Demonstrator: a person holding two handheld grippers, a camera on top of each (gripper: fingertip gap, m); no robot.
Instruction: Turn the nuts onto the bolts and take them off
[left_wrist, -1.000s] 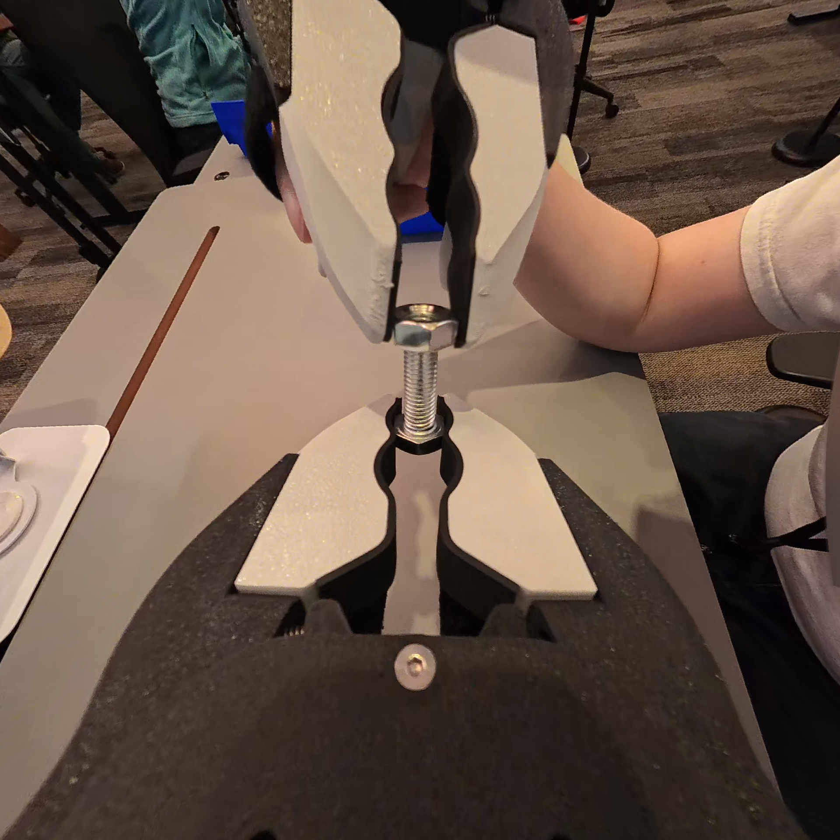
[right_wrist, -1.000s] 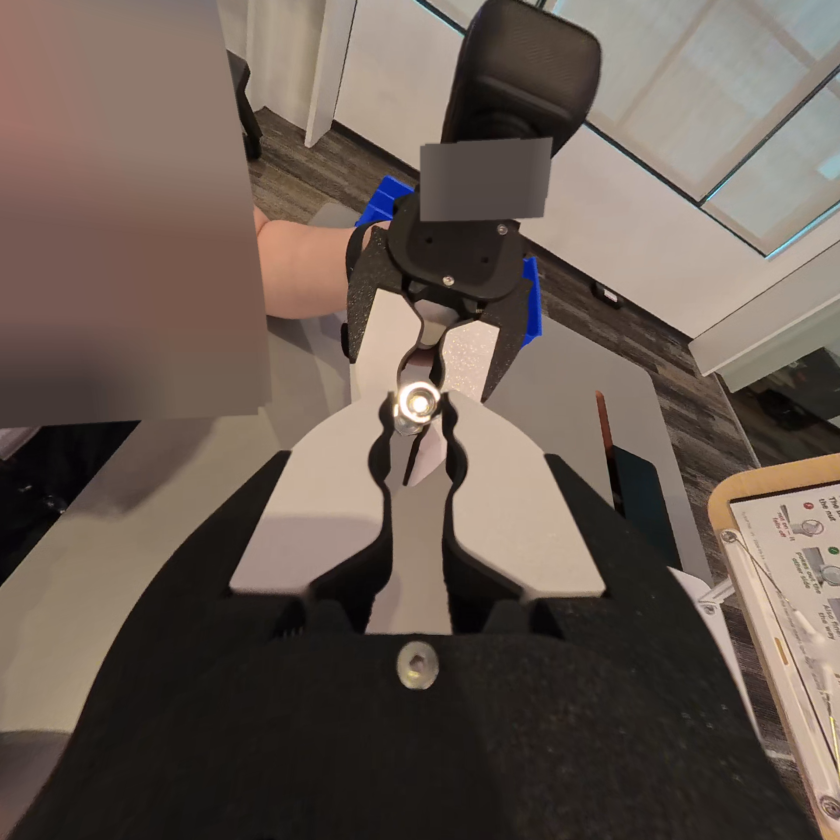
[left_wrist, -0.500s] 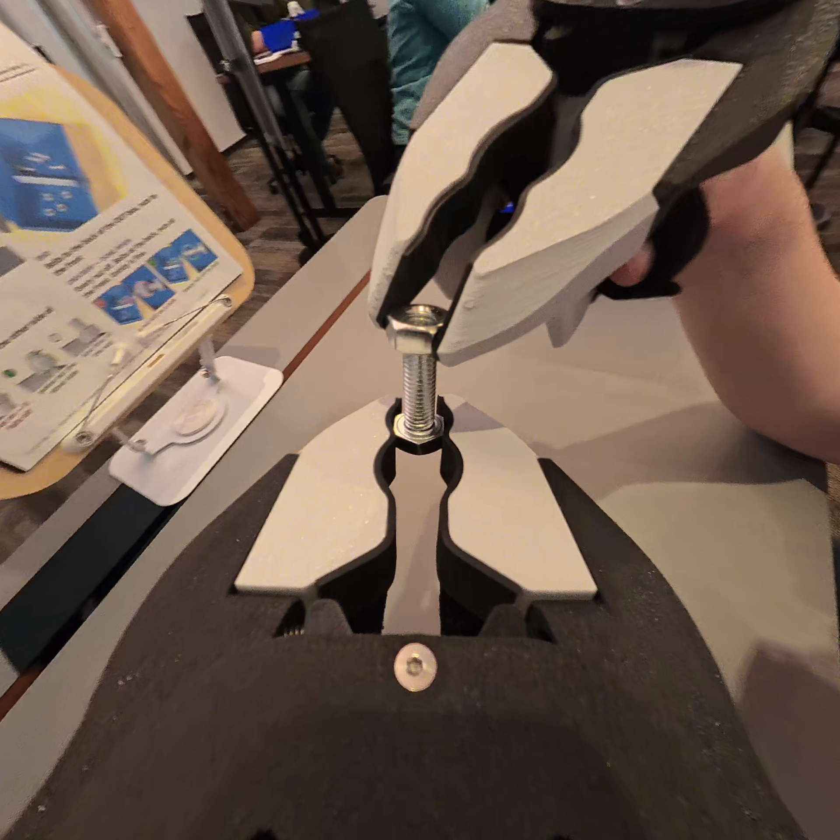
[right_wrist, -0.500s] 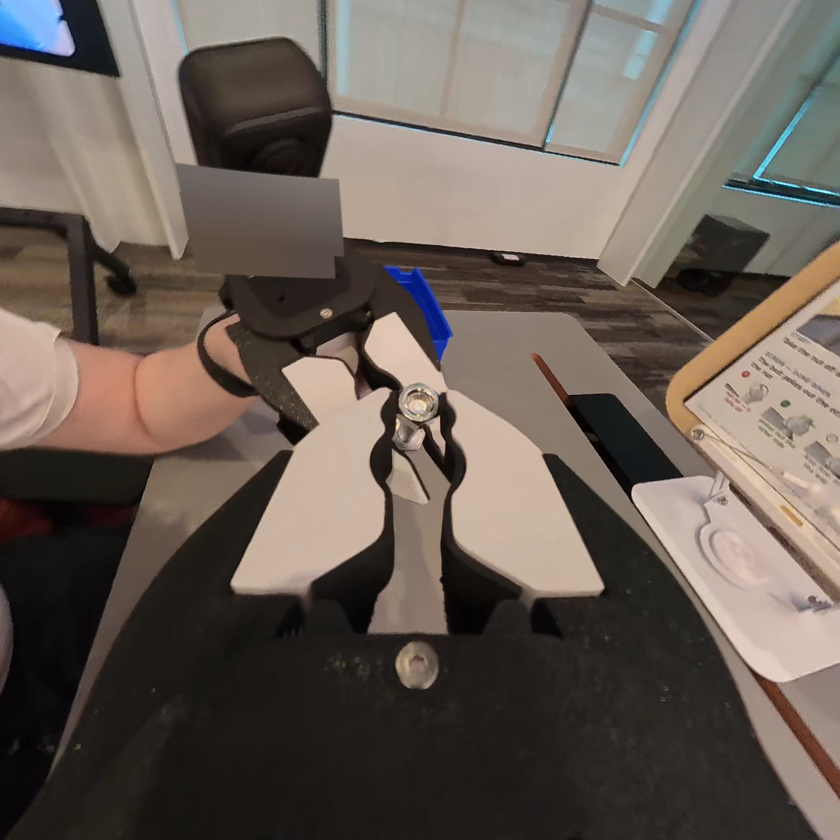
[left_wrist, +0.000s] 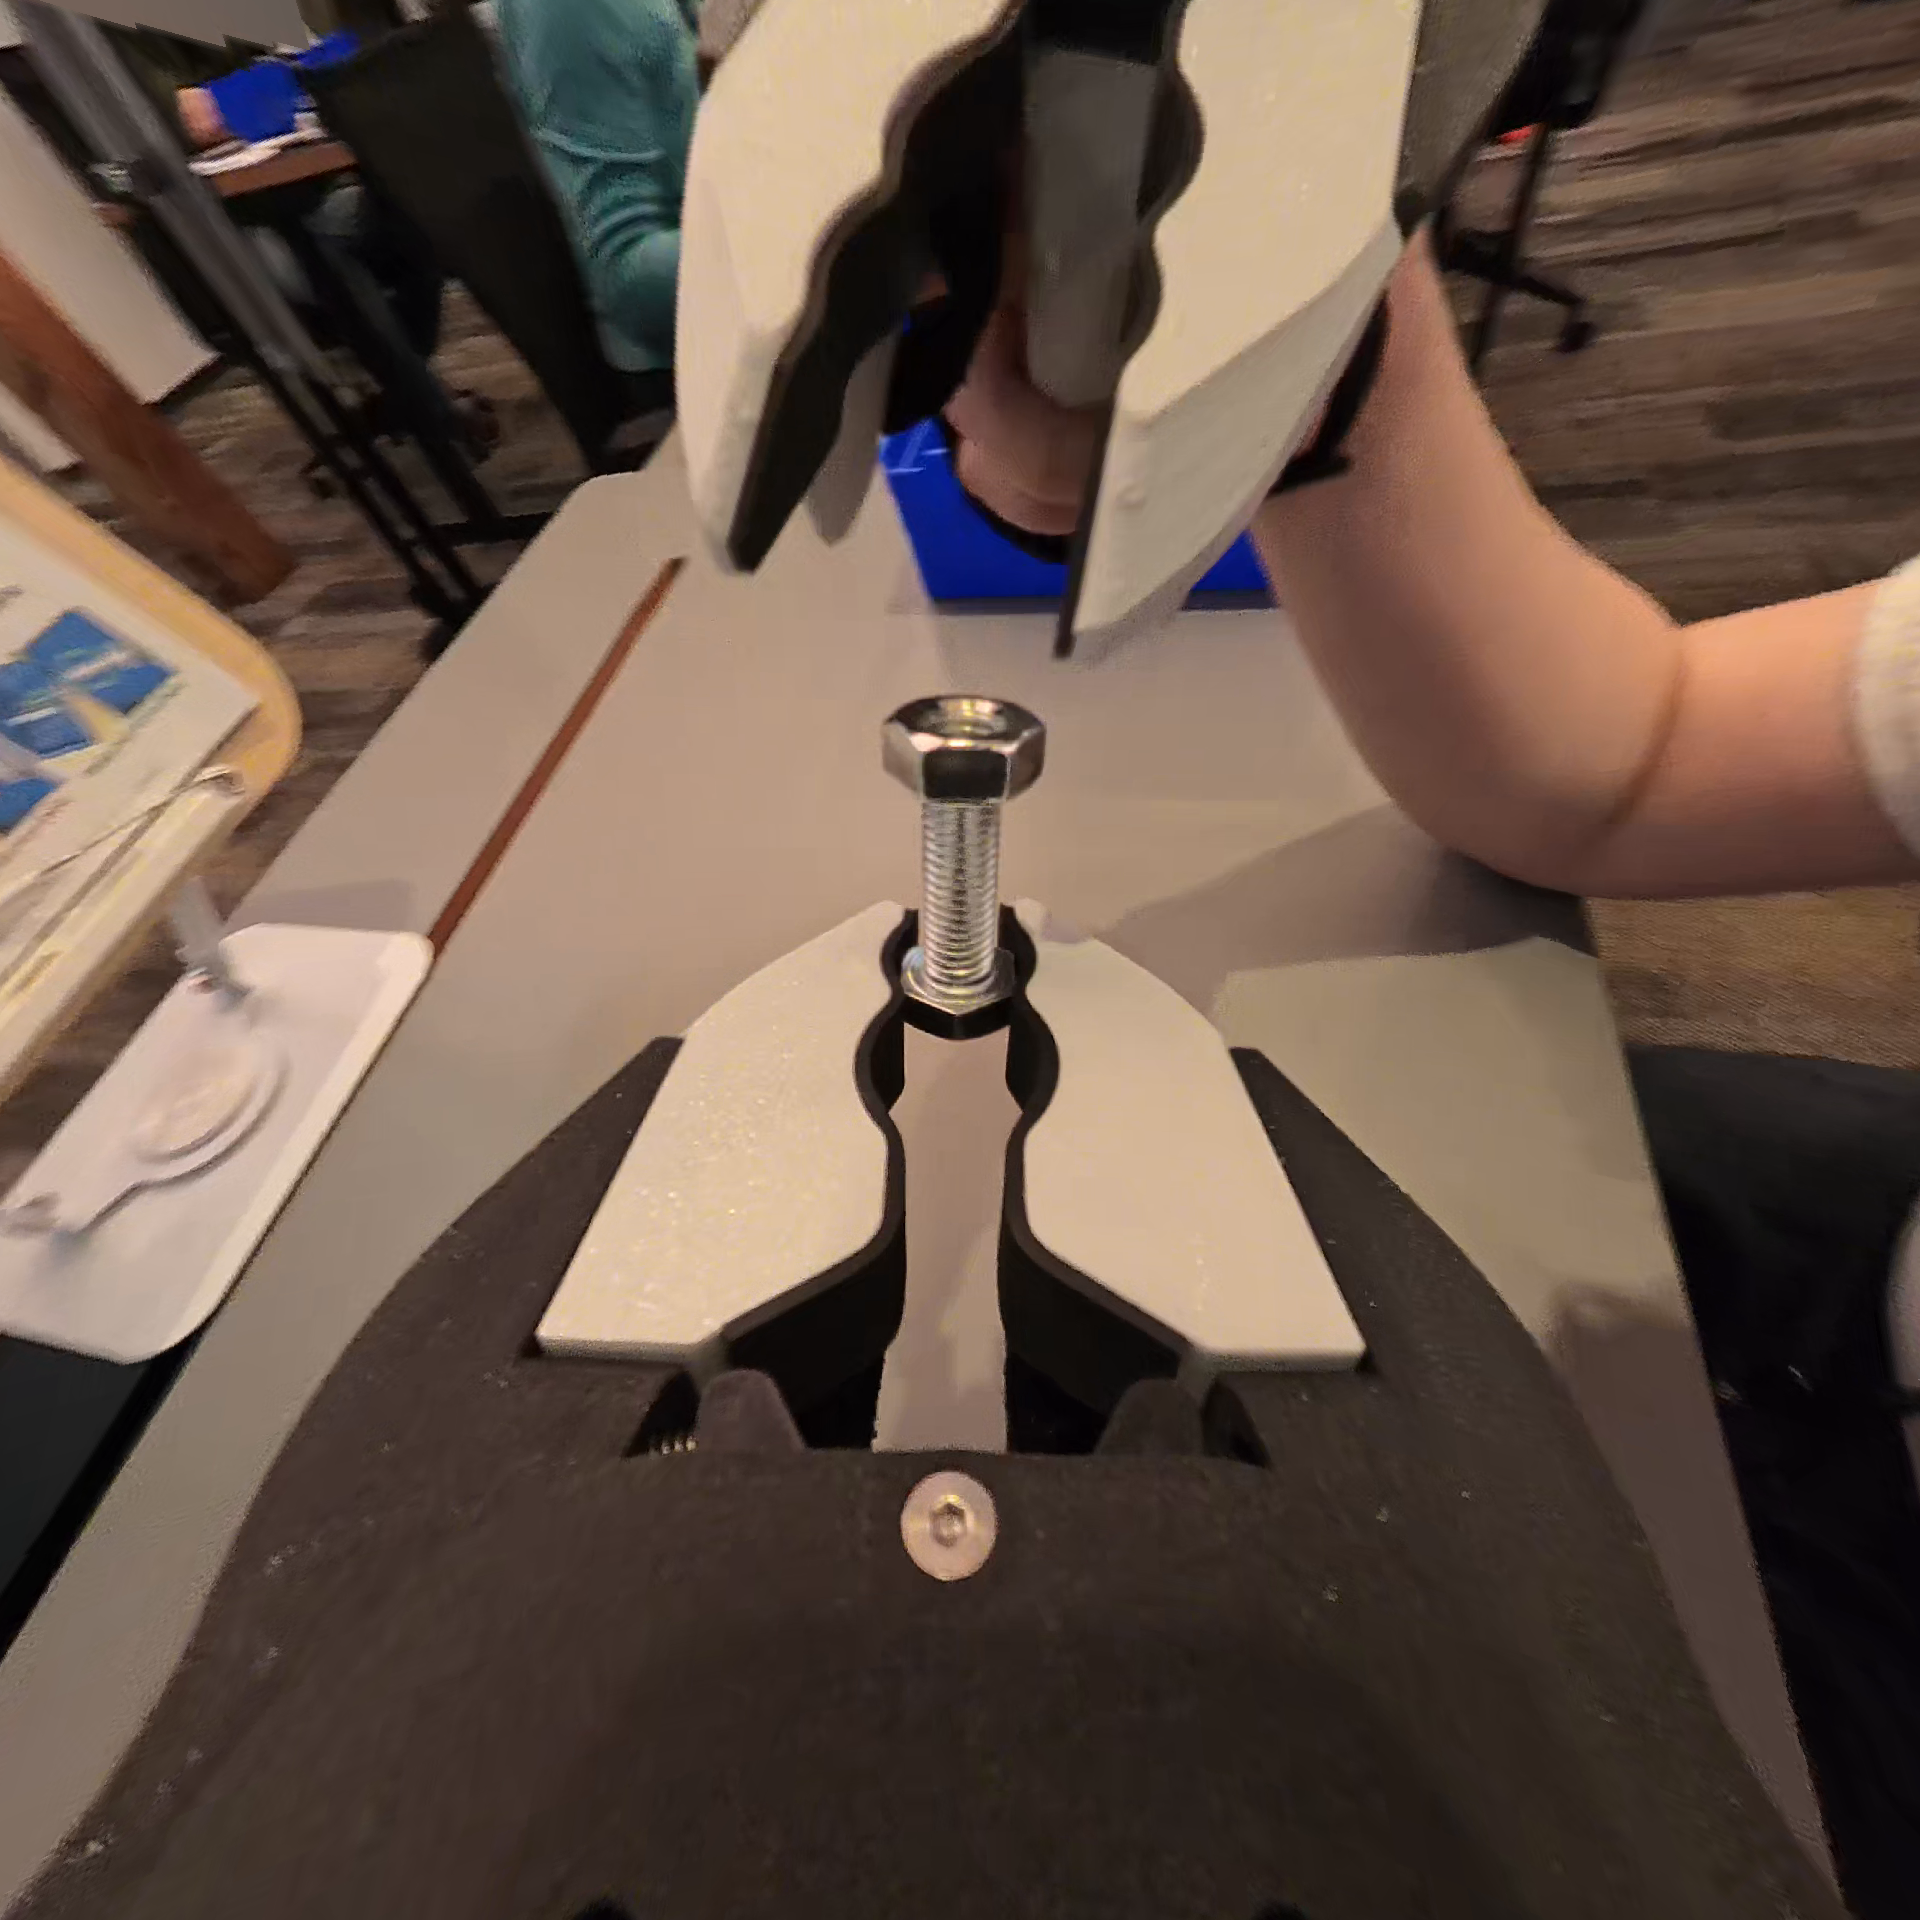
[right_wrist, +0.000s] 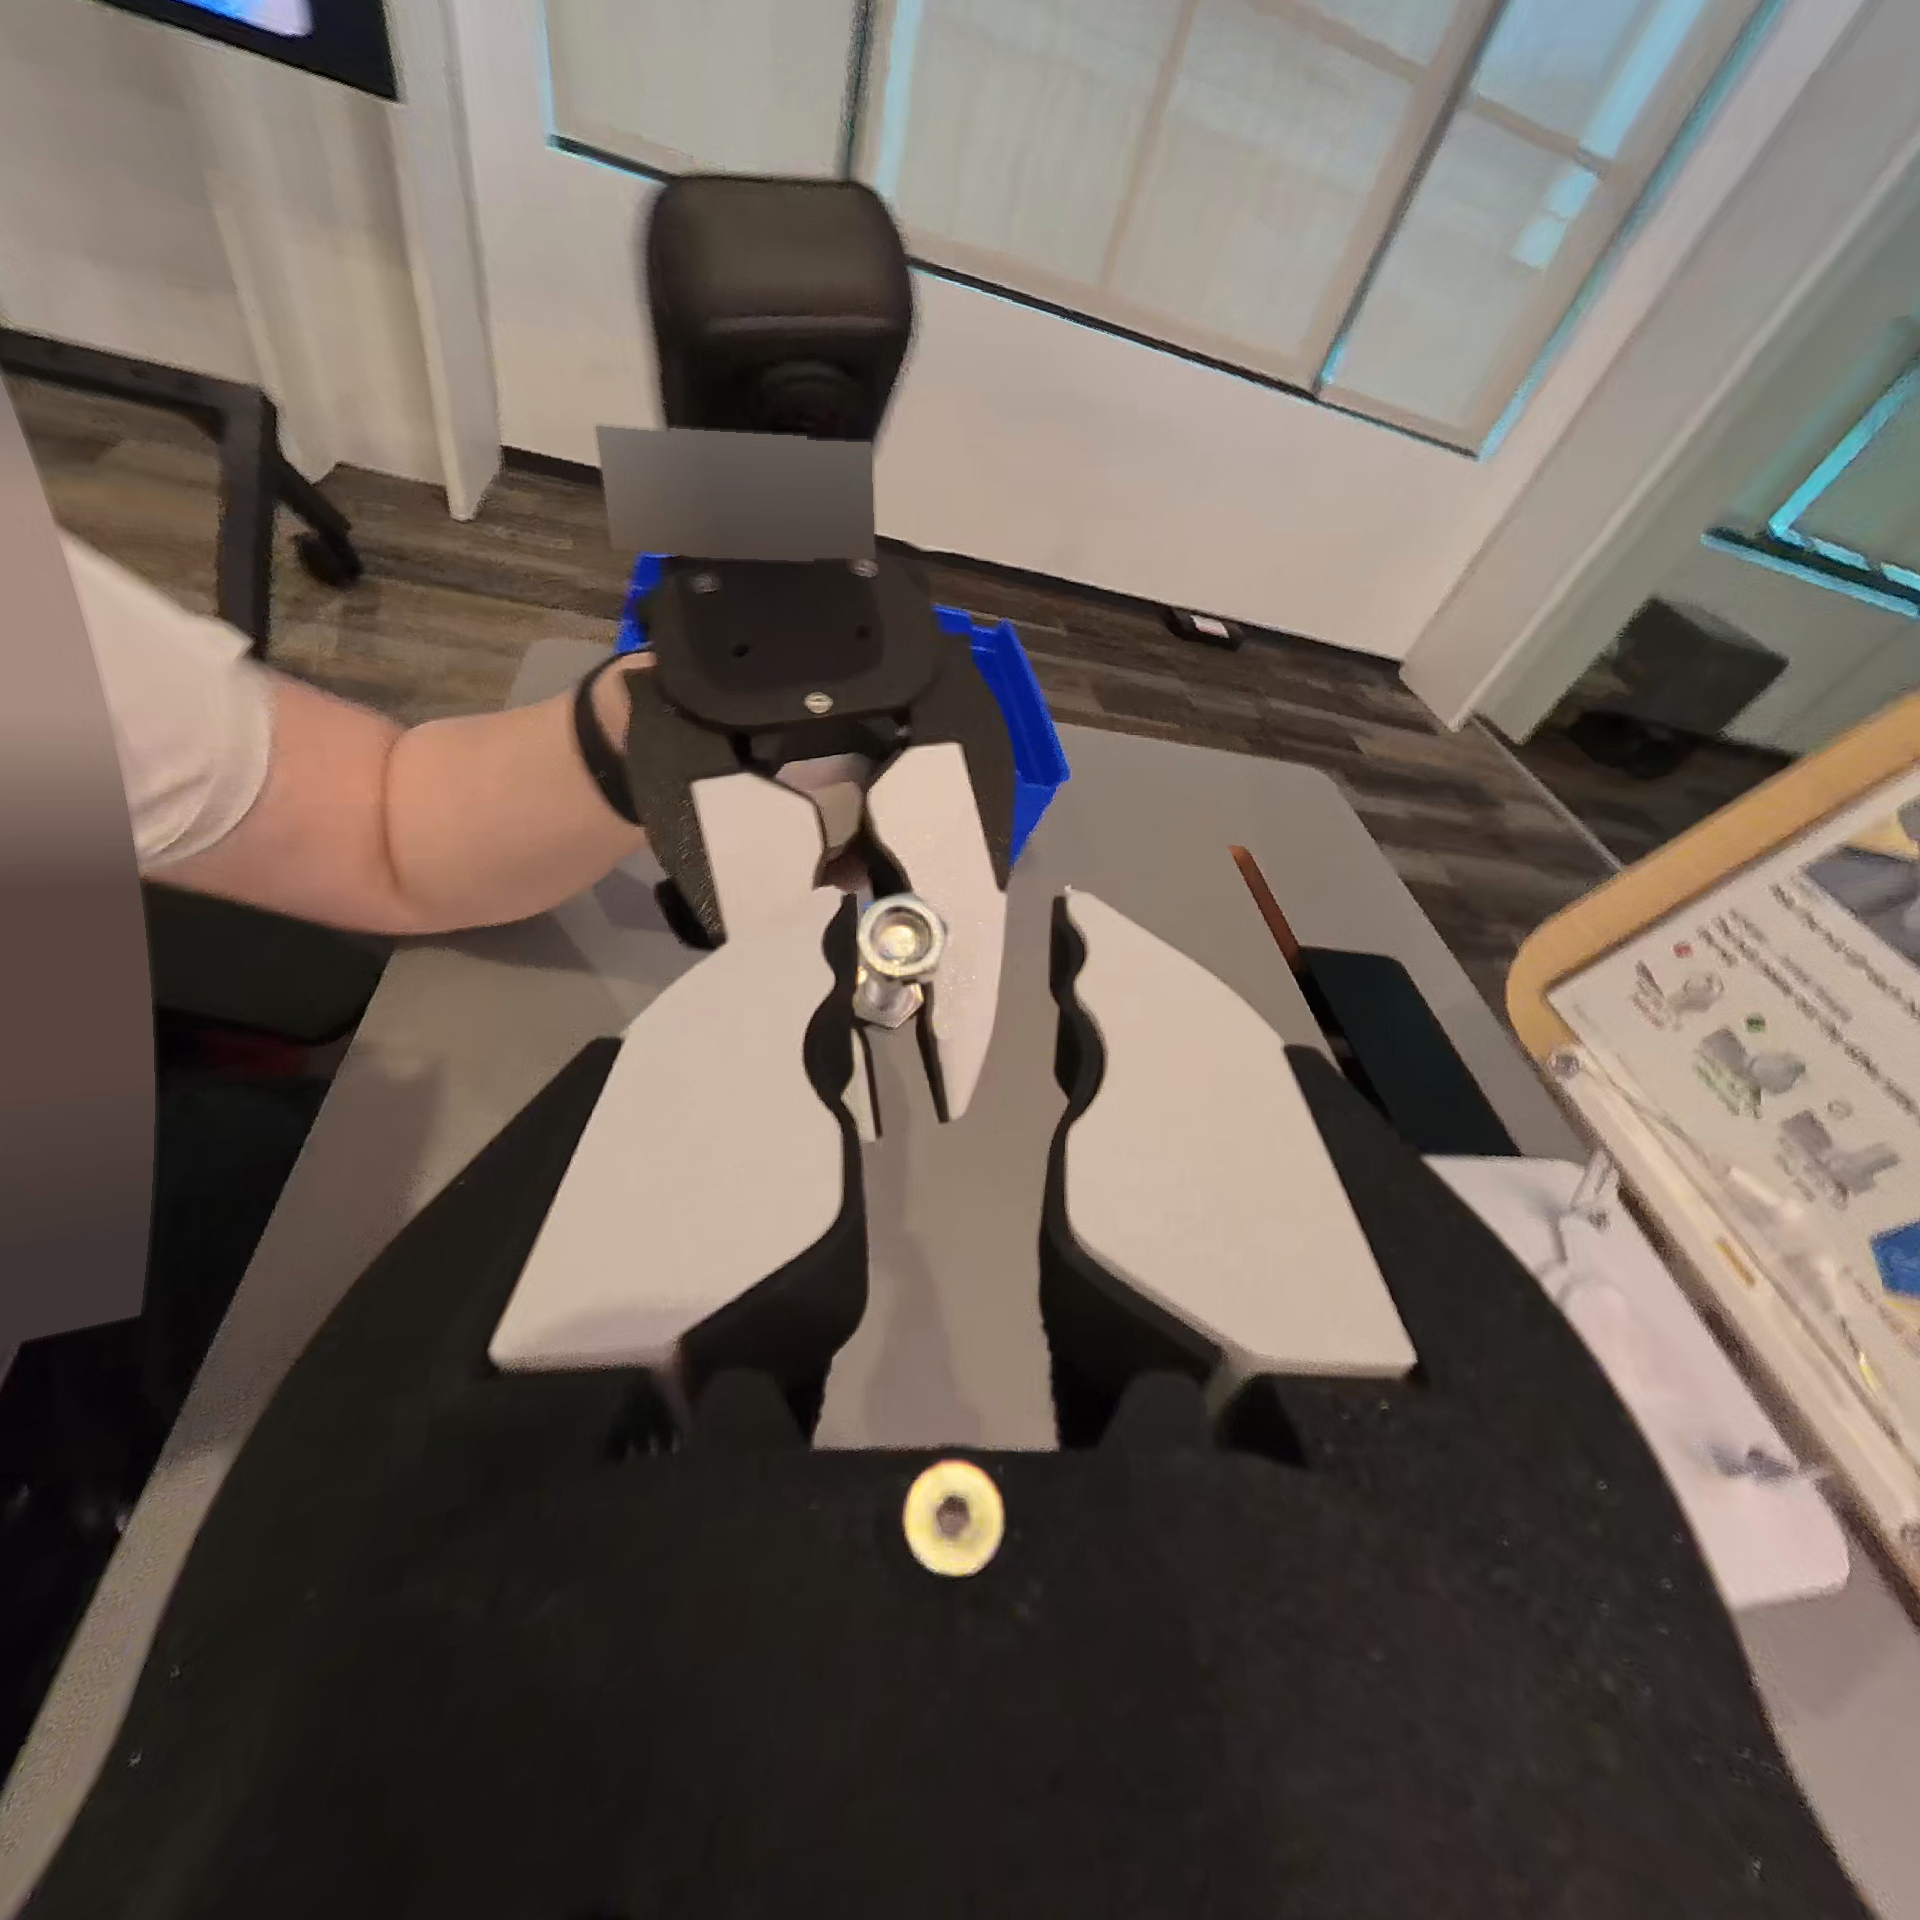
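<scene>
I hold the bolt (left_wrist: 961, 904) upright by its head in my left gripper (left_wrist: 956, 971), fingers narrow and clamped on it, above the middle of the grey worktop (left_wrist: 727, 727); the nut (left_wrist: 963, 750) sits on the very top of the thread. My right gripper (left_wrist: 904, 592) hangs just above the nut, fingers wide and empty, touching nothing. To turn well, I judge I should centre both fingers on opposite flats, close squarely, and twist without tilting the bolt.
</scene>
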